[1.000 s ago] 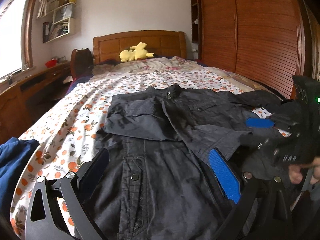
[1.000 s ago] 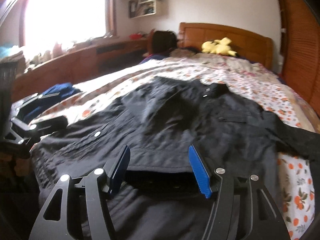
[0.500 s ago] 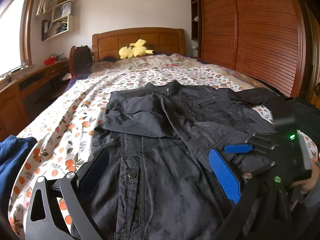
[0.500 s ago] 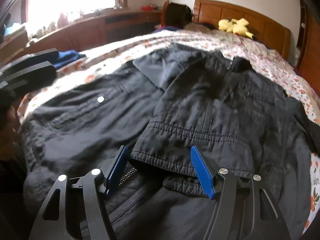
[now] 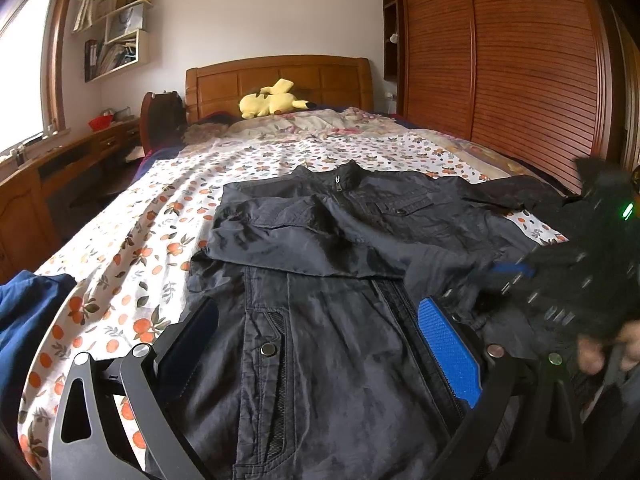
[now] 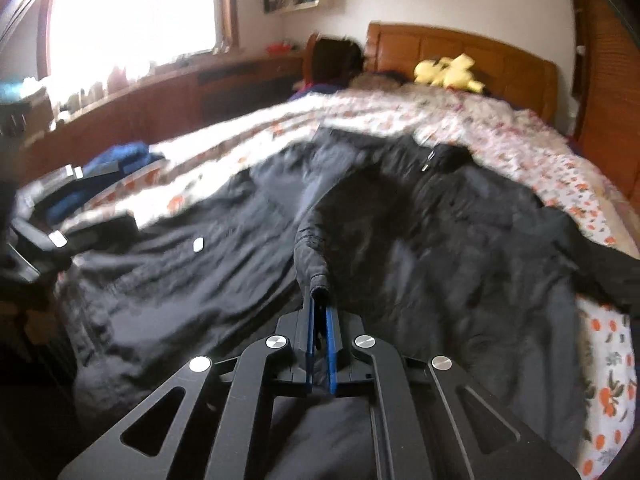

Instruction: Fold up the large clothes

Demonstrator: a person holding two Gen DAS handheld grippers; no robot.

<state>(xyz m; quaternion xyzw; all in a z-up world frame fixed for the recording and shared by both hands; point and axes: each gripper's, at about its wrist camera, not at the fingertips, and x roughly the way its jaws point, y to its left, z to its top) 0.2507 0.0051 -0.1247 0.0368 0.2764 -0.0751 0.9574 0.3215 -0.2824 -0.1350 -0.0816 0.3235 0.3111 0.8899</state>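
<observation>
A black jacket [image 5: 320, 280] lies front-up on the flowered bedspread [image 5: 132, 240], collar toward the headboard, its left sleeve folded across the chest. My left gripper [image 5: 320, 344] is open and hovers over the jacket's lower front, holding nothing. My right gripper [image 6: 319, 312] is shut on the jacket's sleeve cuff [image 6: 316, 264] and lifts it off the jacket body [image 6: 460, 280]. The right gripper shows blurred at the right of the left wrist view [image 5: 560, 280].
A blue garment [image 5: 28, 312] lies at the bed's near left corner. A yellow plush toy [image 5: 272, 102] sits by the wooden headboard [image 5: 276, 76]. A wooden wardrobe [image 5: 500, 60] runs along the right, a wooden desk [image 5: 48, 172] under the window at left.
My right gripper has closed on the sleeve cuff and lifted it; half a second ago it was open around the cuff edge. The left gripper stays open and has hardly moved.
</observation>
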